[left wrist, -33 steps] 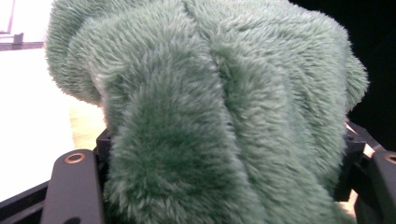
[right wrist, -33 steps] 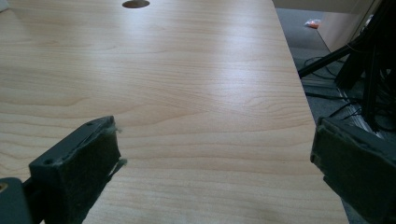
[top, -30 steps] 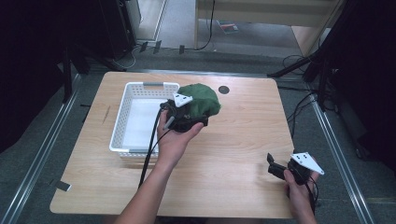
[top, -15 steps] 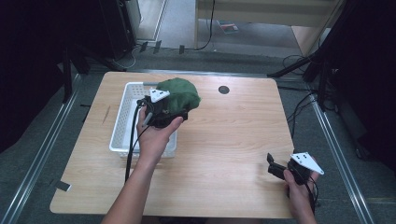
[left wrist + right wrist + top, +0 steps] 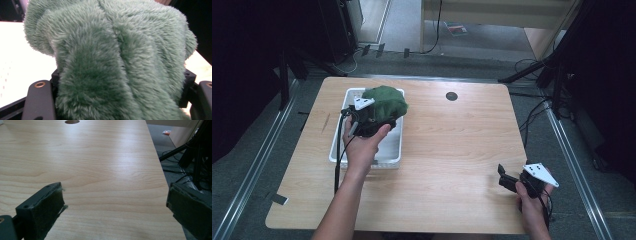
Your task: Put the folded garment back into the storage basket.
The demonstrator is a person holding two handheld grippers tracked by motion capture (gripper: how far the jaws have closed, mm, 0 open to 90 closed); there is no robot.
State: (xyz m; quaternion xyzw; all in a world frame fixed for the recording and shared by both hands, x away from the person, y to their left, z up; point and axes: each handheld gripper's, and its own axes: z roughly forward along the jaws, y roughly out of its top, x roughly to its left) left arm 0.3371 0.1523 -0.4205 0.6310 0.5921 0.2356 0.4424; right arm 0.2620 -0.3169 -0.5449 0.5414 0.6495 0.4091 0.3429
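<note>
Over white basket (image 5: pixel 338 153): green plush cloth (image 5: pixel 386 101) clamped in left gripper (image 5: pixel 371 119) jaws. Lower inside walls before releasing. Right gripper (image 5: pixel 504 180) jaws wide, empty, on surface (image 5: pixel 462 145).

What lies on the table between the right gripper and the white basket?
Nothing: in the high view, bare table separates the right gripper from the white basket.

green plush cloth (image 5: pixel 386 102) | bunched | held above white basket (image 5: pixel 343 150)
</note>
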